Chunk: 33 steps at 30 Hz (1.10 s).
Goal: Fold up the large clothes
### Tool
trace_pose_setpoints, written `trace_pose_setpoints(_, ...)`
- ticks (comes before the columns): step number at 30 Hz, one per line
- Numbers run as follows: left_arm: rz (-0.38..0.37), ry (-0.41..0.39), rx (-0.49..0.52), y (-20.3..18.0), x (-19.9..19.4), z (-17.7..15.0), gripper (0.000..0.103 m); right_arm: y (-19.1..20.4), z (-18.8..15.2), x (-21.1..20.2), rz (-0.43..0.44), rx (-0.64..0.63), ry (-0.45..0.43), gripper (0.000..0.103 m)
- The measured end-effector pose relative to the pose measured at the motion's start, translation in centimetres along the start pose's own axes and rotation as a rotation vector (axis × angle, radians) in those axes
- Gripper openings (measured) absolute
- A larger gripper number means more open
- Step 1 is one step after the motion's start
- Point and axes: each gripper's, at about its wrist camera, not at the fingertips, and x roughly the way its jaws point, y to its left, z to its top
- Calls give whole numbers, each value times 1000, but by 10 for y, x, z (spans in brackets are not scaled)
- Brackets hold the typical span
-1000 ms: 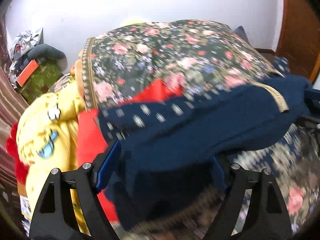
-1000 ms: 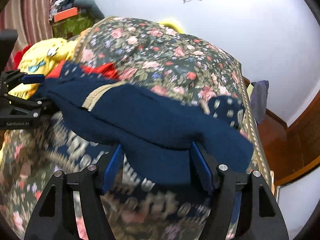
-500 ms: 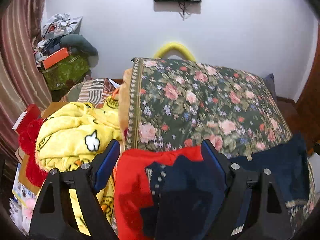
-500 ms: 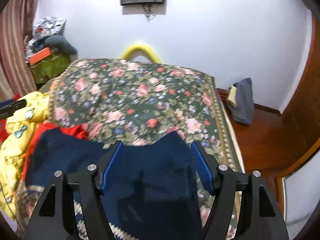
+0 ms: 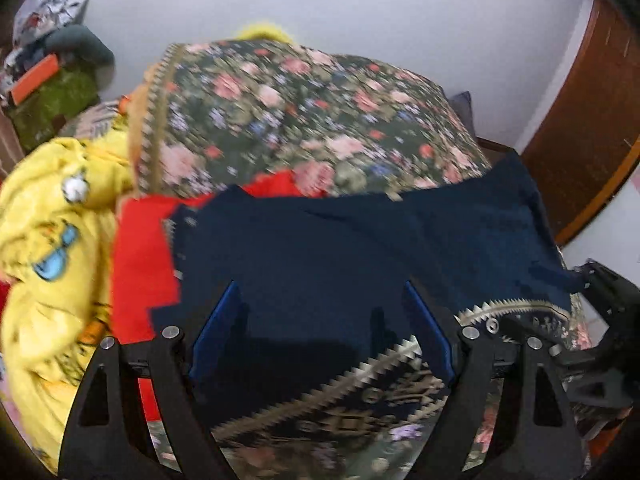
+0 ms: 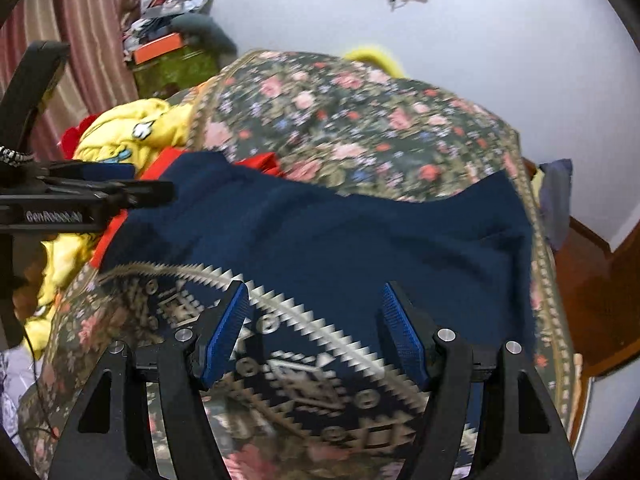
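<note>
The left gripper (image 5: 320, 332) points down at a navy garment (image 5: 360, 248) spread over a bed with a flowered cover (image 5: 304, 120). Its two blue pads stand well apart, and the dark cloth lies under and ahead of the gap between them; neither pad presses on it, so the jaws stand apart with nothing clamped. Just below the gap runs the garment's pale zigzag border (image 5: 384, 360), with a patterned band nearer the camera. To the left of this gripper a red cloth (image 5: 136, 256) shows from under the navy one, and further left lies a crumpled yellow garment (image 5: 52, 240) with a cartoon print. At the right edge of the left wrist view the black frame of the other tool is seen beside the navy cloth's corner. The right gripper (image 6: 316, 328) also tilts down over the same navy garment (image 6: 360, 240), its pads apart and free of the cloth, which lies flat below them. The zigzag border (image 6: 304, 320) crosses right under this gap, slanting from the upper left to the lower right. Ahead of the pads the plain navy part reaches onto the flowered cover (image 6: 360, 128). To the left of this gripper the left tool (image 6: 80, 196) hangs at the cloth's far corner, with the yellow garment (image 6: 124, 132) behind it. Both views are blurred.
</note>
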Motion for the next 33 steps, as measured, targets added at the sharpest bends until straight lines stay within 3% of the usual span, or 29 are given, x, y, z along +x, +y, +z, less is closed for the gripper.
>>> trace_pose_setpoints(5,-8,54,15,-12,21,-16,83,-2,-9,17,-10,8,43,65)
trace_pose_setpoints(10,128,69,84,-5,33,-37,83,-29,-17,14,35,123,35,65)
trace_pose_setpoints(13,133,71,39,18,30,-47,84,-44,-21,8,-30,146,28,65)
trace_pose_setpoints(16,117,57,-7,41,21,-58,91,-62,-32,5,-91,182,41,65)
trace_pose_setpoints(20,211,63,-48,69,16,-73,91,-88,-52,-2,-45,306,38,69)
trace_pose_setpoints(24,222,112,-164,106,13,-90,91,-103,-70,-14,-20,396,21,73)
trace_pose_setpoints(29,216,116,-220,127,0,-105,91,-107,-80,-23,-54,411,22,74)
trace_pose_setpoints(33,266,98,-222,128,-17,-110,91,-113,-84,-28,-89,414,34,74)
